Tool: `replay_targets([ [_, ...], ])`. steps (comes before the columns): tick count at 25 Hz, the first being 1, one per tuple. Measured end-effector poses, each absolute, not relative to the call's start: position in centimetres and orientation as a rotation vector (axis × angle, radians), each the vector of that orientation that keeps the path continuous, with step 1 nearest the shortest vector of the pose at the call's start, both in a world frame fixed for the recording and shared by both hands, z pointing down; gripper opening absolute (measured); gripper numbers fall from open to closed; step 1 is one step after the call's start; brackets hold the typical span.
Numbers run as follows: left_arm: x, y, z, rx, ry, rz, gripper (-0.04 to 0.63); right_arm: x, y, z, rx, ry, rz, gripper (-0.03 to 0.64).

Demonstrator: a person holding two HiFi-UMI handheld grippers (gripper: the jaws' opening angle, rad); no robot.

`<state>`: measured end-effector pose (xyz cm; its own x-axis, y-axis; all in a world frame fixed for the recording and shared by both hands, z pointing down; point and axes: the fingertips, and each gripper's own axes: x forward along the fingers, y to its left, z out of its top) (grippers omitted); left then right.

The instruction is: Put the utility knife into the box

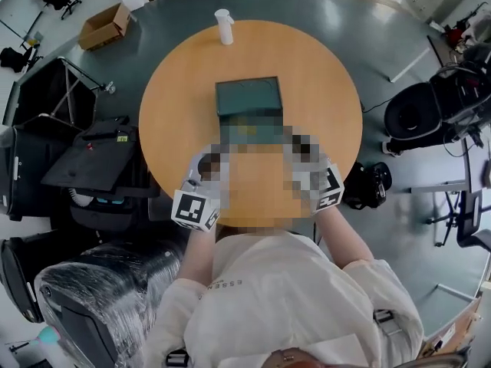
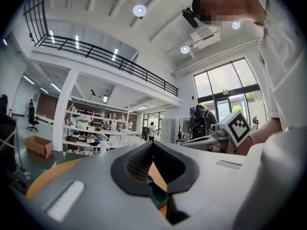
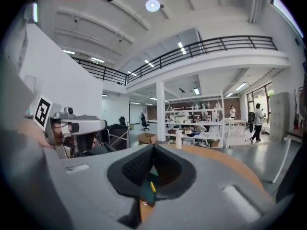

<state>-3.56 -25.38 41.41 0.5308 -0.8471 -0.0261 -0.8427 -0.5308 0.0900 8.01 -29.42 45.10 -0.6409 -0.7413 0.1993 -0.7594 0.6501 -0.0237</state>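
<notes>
Utility knife point(image 3: 152, 187)? I make out only a yellow sliver through the shut, empty jaws of your right gripper point(image 3: 153, 145). It lies on teal that I take for the box point(image 1: 247, 96), mid-table.

— Agreed. Your left gripper point(image 2: 153, 143) is closed on nothing too, and both sit at the near edge of the table point(image 1: 173, 90). I judge the pick isn't begun, or the knife is already in.

— If it isn't, open your right jaws and reach farther.

— Writing: the lettering point(image 1: 226, 284) on your shirt looks like "ESSEN". The box shows none.

One round table point(image 1: 322, 75), one green box point(image 1: 248, 96), one white bottle point(image 1: 224, 26), one cardboard box point(image 1: 103, 26), two tongs, left point(image 2: 153, 146) and right point(image 3: 153, 148).
</notes>
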Motion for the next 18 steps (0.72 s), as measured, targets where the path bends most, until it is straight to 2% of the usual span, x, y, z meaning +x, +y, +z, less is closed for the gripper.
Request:
replay_targets([
  [9, -1.8, -20.4, 39.9, 2.724, -1.506, -0.106, 0.012, 10.5, -23.5, 43.1, 1.288, -2.695, -0.004, -0.008],
  [18, -2.1, -14.6, 39.9, 2.743, -1.435, -0.114, 0.012, 9.9, -18.2, 45.4, 1.301, -2.616, 0.054, -0.008],
])
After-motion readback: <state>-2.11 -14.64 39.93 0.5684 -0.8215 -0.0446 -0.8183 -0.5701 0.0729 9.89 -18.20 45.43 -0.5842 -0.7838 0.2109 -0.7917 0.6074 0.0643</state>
